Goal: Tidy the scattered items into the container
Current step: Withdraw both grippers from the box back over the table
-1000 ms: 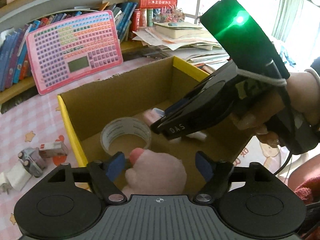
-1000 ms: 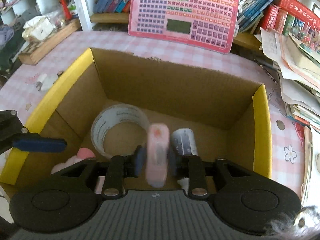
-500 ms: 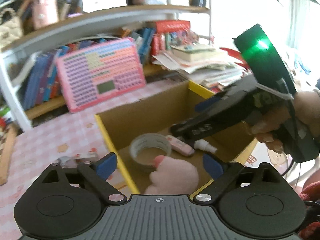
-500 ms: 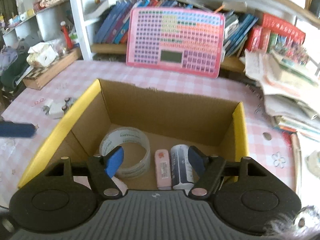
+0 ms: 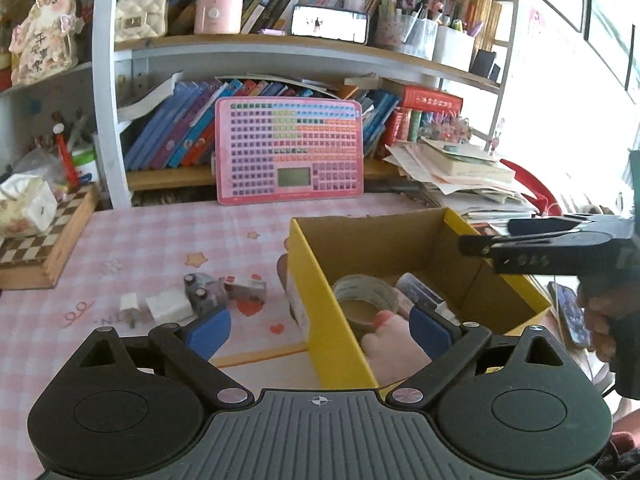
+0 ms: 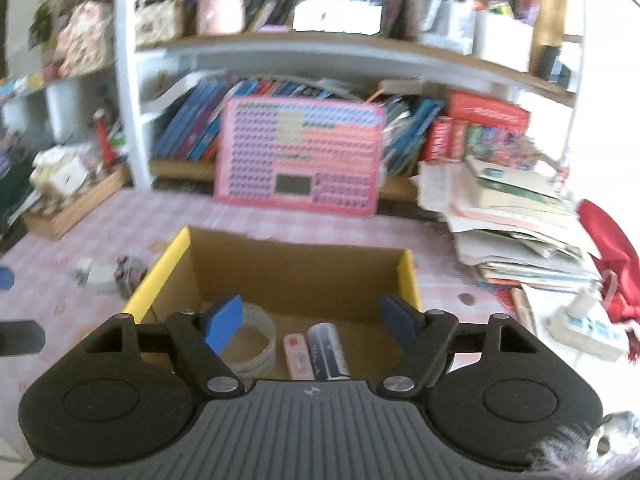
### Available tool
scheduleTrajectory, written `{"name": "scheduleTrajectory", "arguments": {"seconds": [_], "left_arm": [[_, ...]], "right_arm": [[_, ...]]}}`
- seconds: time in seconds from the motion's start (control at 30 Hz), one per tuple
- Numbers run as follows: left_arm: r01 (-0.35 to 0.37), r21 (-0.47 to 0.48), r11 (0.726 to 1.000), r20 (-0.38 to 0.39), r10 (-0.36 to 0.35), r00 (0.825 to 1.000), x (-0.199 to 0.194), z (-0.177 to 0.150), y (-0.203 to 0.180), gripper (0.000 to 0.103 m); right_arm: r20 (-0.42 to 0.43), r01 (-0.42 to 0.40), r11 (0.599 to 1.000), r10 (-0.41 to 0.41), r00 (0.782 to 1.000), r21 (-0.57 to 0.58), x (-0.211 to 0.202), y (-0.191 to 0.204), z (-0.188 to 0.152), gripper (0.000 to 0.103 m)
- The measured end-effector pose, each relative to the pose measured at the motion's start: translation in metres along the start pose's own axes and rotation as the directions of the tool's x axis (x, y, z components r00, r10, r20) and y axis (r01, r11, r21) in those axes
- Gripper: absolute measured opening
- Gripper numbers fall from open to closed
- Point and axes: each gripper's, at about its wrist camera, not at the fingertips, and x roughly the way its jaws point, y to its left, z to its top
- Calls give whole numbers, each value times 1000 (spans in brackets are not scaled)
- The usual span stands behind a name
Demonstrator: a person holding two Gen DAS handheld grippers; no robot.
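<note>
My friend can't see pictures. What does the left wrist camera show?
An open left gripper hovers over the yellow-edged cardboard box, which holds a tape roll, a pink plush toy and a bottle. Small toy cars and white plugs lie on the pink checked tablecloth beside it.

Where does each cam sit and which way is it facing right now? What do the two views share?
Left wrist: on the open left gripper, above the box's left wall, facing the bookshelf; right gripper and hand show.
Right wrist: on the open right gripper, over the near edge of the yellow-edged cardboard box, facing the shelf; blurred.
Shared: box, clear tape roll, pink keyboard toy.
</note>
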Motion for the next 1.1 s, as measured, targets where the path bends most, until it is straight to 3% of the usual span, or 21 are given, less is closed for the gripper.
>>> {"name": "scheduleTrajectory", "arguments": {"seconds": [0.17,0.5,0.87,1.1], "left_arm": [[24,16,1000,10,-25,1000,-10,-4,12,98],[84,-5,996,11,-84,996,-35,-21,47,98],[119,-7,993,-19,-119,993,-61,-42,85,98],[78,7,997,-44,-77,996,-73,-59,107,98]], "right_arm": [[30,110,991,-113,993,82,-23,-1,-10,78],[-2,293,941,-297,955,171,-65,14,-36,81],[-48,339,925,-336,941,170,-100,75,-66,84],[-101,318,929,-303,948,191,-105,113,-84,84]]}}
